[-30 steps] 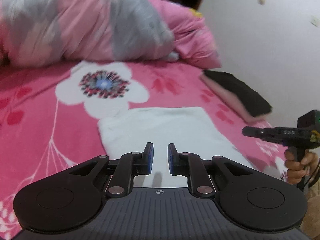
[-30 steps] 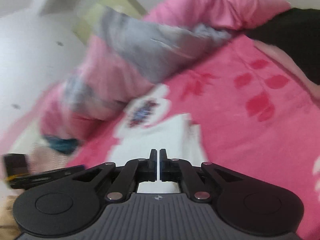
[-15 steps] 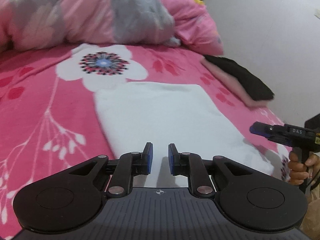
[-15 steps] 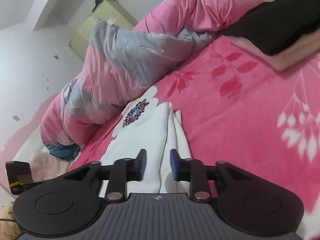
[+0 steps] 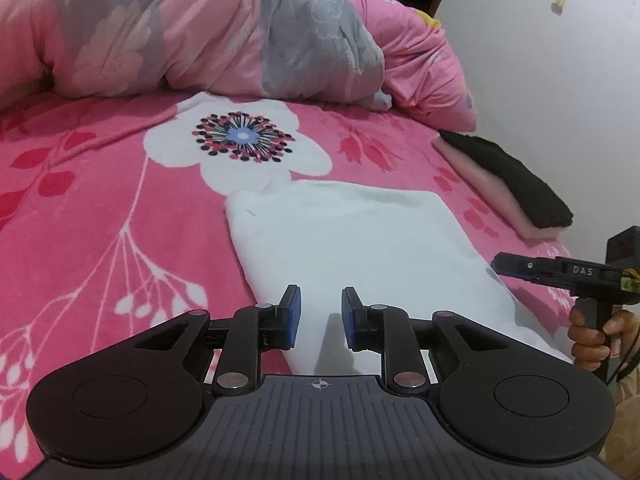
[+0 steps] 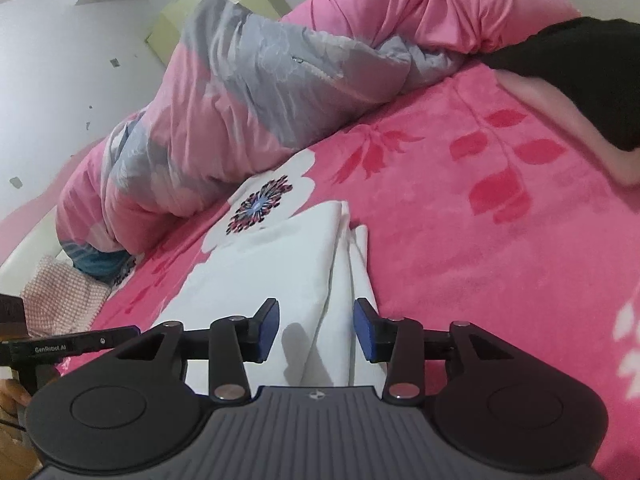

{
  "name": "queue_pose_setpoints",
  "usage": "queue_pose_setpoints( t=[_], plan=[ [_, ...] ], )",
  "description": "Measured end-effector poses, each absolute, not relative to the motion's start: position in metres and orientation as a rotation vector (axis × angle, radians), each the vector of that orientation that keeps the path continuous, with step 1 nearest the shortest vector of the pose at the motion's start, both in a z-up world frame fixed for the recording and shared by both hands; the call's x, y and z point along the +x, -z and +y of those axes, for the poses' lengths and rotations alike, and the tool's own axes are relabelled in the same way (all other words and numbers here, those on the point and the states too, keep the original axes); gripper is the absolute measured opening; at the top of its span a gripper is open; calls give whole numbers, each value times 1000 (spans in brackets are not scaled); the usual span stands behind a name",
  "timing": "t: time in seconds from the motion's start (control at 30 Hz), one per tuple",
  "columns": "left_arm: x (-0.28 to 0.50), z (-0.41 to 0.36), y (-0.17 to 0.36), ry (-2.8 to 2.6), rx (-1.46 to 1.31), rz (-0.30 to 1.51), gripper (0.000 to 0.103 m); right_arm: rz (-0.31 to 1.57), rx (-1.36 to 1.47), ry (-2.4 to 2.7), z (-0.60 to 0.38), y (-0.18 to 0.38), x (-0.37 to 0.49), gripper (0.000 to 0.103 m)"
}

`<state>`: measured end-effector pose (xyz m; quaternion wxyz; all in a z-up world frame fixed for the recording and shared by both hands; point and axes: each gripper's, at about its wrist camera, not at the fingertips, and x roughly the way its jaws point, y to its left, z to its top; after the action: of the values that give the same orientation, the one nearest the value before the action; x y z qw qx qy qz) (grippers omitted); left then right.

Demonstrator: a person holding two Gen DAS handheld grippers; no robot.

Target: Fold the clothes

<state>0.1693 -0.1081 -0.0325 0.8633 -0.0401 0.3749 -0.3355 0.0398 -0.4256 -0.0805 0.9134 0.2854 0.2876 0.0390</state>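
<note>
Left gripper (image 5: 319, 322) has its blue-padded fingers a bit apart over the near end of the folded white cloth garment (image 5: 352, 248), gripping nothing. That garment lies mid-bed on the pink floral fleece blanket (image 5: 100, 208). Right gripper (image 6: 316, 330) gapes wider over the garment's layered right edge, empty too. Black folded cloth (image 5: 508, 178) sits at the blanket's right edge.

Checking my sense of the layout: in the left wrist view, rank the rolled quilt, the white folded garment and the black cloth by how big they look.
1. Rolled quilt, largest, spanning the back of the bed.
2. White folded garment; it lies nearest the camera, so its size is flattered.
3. Black cloth, smallest.
</note>
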Motion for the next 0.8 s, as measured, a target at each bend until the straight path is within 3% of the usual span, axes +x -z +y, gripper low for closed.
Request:
queue_pose_setpoints(
  t=[0.5, 0.6, 0.7, 0.8],
  plan=[
    [183, -95, 42, 671, -141, 798, 22, 634, 655, -128, -433, 90, 85, 44],
    [185, -95, 45, 668, -151, 809, 22, 640, 684, -127, -437, 93, 98, 38],
    [185, -97, 48, 668, -153, 814, 22, 644, 701, -125, -440, 96, 109, 18],
    [184, -100, 50, 666, -153, 816, 23, 620, 690, -123, -437, 95, 107, 9]
  ],
)
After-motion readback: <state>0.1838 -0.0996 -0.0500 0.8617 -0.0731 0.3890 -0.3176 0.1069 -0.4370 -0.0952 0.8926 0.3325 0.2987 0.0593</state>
